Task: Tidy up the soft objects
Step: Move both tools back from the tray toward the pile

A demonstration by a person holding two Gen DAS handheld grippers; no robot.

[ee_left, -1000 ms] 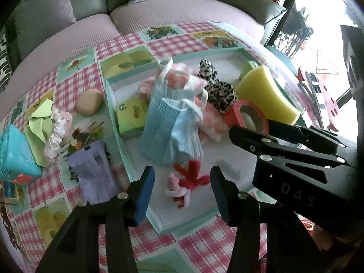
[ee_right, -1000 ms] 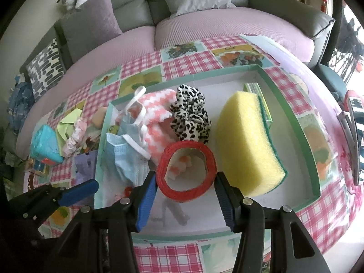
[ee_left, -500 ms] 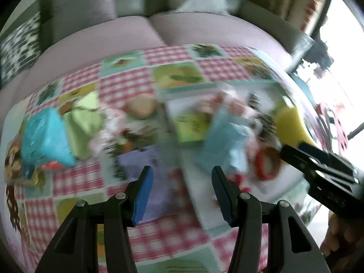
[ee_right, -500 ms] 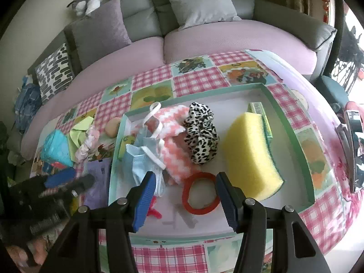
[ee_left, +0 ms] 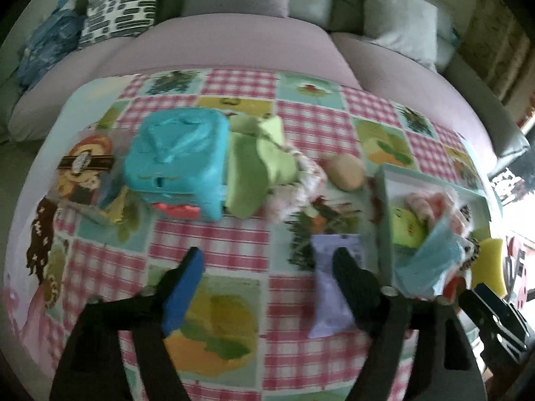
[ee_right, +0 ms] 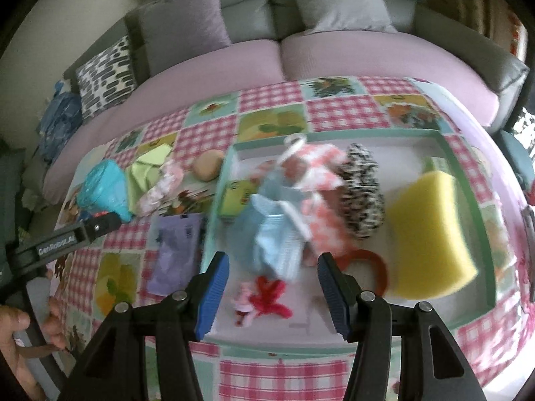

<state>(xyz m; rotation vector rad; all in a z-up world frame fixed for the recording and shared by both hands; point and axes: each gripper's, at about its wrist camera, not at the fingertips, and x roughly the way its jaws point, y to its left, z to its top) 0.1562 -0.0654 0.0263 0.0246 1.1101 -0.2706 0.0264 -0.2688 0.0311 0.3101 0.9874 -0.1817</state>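
Note:
My left gripper [ee_left: 265, 284] hangs over bare checked cloth, its jaws opening wide with nothing between them. Beyond it lie a teal pouch [ee_left: 177, 163], a green cloth [ee_left: 257, 167], a pink frilly band [ee_left: 301, 183] and a beige puff [ee_left: 346, 170]. A purple packet [ee_left: 334, 287] lies by its right finger. My right gripper [ee_right: 274, 295] is over the tray [ee_right: 474, 207], jaws opening and holding nothing, above a red and pink fuzzy twist [ee_right: 267, 297]. The tray also holds blue masks [ee_right: 277, 234], a pink-white cloth [ee_right: 317, 193], a leopard scrunchie [ee_right: 362, 193], a yellow sponge [ee_right: 431, 234] and a red ring [ee_right: 371, 267].
A green tissue pack [ee_right: 235, 200] sits in the tray's left corner. A pink and grey sofa [ee_right: 301, 56] with cushions curves behind the table. A hand [ee_right: 20, 341] holds the left gripper at the table's near left edge.
The left gripper has swung left from over the tray to over the open cloth, and its jaws have spread. The right gripper drew back and left, leaving the red ring to its right.

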